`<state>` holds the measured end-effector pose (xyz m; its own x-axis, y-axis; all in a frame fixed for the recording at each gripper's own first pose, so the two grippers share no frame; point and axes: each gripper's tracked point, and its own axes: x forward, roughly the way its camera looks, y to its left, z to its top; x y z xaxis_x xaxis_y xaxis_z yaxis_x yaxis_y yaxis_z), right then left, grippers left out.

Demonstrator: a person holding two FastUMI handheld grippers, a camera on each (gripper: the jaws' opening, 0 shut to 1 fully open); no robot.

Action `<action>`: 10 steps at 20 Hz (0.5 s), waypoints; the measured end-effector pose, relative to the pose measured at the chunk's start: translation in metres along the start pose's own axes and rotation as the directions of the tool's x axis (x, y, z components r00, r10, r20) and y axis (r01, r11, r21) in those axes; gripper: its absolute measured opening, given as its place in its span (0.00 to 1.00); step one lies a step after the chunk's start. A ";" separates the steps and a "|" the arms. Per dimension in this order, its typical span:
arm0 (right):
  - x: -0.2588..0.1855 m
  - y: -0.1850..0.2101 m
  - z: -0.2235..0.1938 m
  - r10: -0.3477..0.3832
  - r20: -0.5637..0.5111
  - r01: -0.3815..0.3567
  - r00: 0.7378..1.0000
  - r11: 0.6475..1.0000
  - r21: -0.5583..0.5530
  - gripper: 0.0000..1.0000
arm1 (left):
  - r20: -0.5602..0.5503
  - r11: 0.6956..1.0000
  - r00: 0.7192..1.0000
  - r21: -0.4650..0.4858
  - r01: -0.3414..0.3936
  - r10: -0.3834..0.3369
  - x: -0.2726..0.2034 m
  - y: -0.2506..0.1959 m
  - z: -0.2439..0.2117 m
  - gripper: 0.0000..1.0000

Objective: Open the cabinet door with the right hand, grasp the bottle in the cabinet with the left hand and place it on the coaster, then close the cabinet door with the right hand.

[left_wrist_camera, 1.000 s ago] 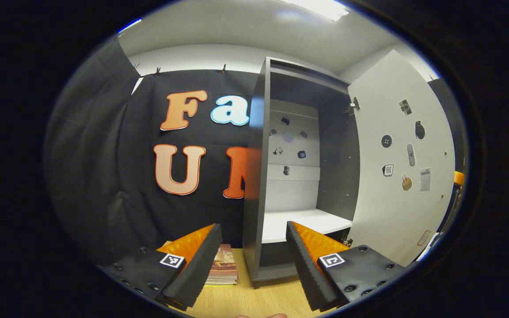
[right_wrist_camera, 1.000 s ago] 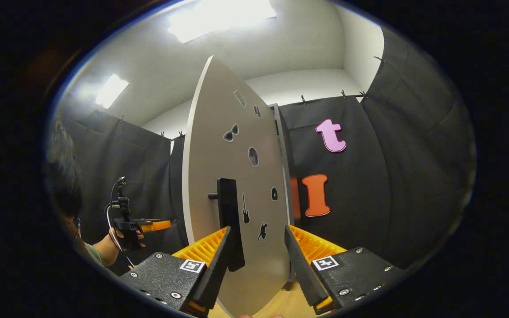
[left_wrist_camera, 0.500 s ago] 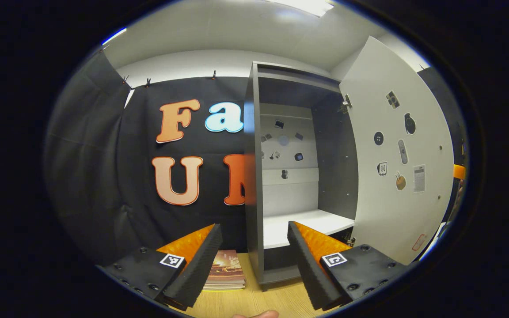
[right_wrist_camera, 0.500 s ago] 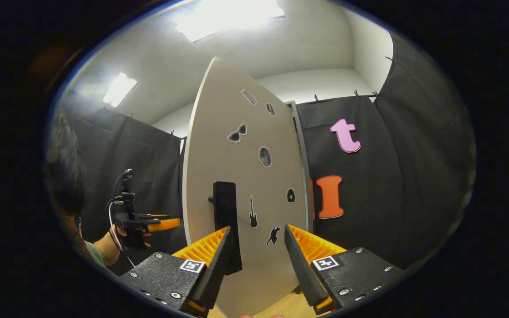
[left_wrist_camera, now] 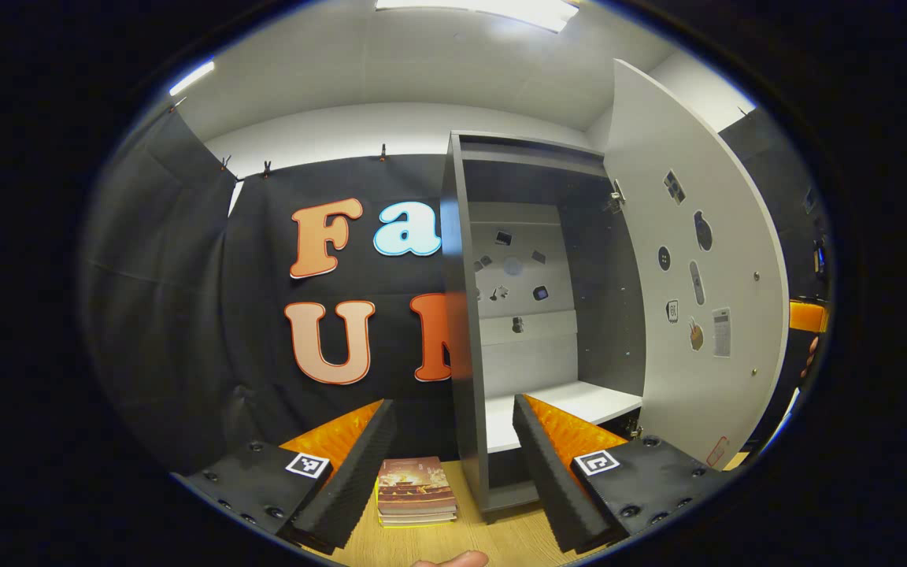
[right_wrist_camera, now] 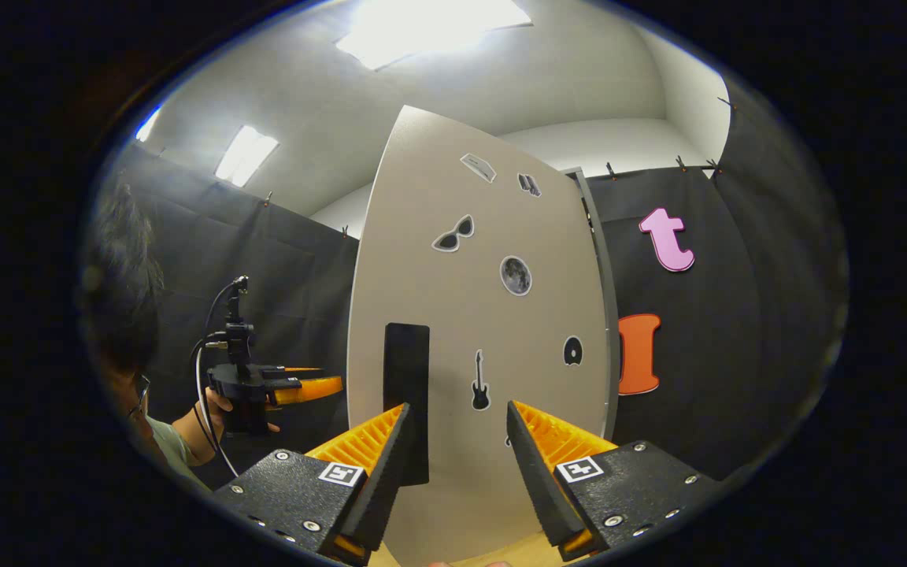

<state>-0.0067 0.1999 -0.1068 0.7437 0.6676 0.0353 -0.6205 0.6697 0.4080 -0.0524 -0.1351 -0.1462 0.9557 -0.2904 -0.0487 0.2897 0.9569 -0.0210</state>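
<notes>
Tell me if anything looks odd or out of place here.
One thing: the cabinet stands with its door swung wide, but the white shelf inside looks bare, with no bottle on the part in view. Otherwise nothing is spilled or damaged; the books lie in a neat stack beside it.

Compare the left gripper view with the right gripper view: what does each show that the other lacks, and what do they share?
Left gripper view: the open cabinet with its white shelf, the door's inner face, and books on the wooden table.

Right gripper view: the door's outer face with its black handle, plus the person's hand holding the left gripper.

Both: the door, stickers on it, black cloth, lit ceiling.
</notes>
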 end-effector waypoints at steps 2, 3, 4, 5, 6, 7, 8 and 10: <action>0.009 -0.002 -0.005 0.006 -0.004 -0.006 1.000 1.000 -0.018 0.75 | 0.013 1.000 1.000 0.013 -0.015 0.015 0.000 0.012 -0.001 0.97; 0.015 -0.005 -0.007 -0.002 -0.006 0.001 1.000 0.999 -0.032 0.76 | 0.021 0.999 0.999 0.016 -0.033 0.033 0.001 0.022 -0.002 0.96; 0.019 -0.005 -0.010 -0.002 -0.013 0.002 1.000 0.999 -0.035 0.77 | 0.020 0.999 0.999 0.019 -0.051 0.050 0.003 0.031 -0.004 0.96; 0.023 -0.002 -0.012 0.008 -0.022 -0.009 1.000 1.000 -0.029 0.78 | 0.015 0.998 0.998 0.018 -0.062 0.062 0.003 0.038 -0.008 0.95; 0.028 0.001 -0.015 0.019 -0.033 -0.020 0.999 1.000 -0.024 0.78 | 0.013 0.998 0.998 0.014 -0.068 0.068 0.002 0.042 -0.009 0.95; 0.032 0.000 -0.018 0.025 -0.043 -0.026 0.999 0.999 -0.026 0.83 | 0.009 0.997 0.997 0.009 -0.072 0.072 0.001 0.046 -0.010 0.95; 0.038 0.000 -0.021 0.026 -0.052 -0.028 0.998 0.999 -0.036 0.83 | 0.010 0.997 0.997 0.001 -0.076 0.076 0.000 0.050 -0.010 0.95; 0.048 0.002 -0.029 0.025 -0.076 -0.030 0.997 0.997 -0.071 0.79 | 0.014 0.997 0.996 -0.002 -0.084 0.084 -0.003 0.056 -0.011 0.95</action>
<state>0.0207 0.2427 -0.1311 0.7071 0.7067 -0.0243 -0.6587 0.6707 0.3409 -0.0399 -0.0804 -0.1583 0.9772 -0.2093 -0.0361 0.2087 0.9778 -0.0186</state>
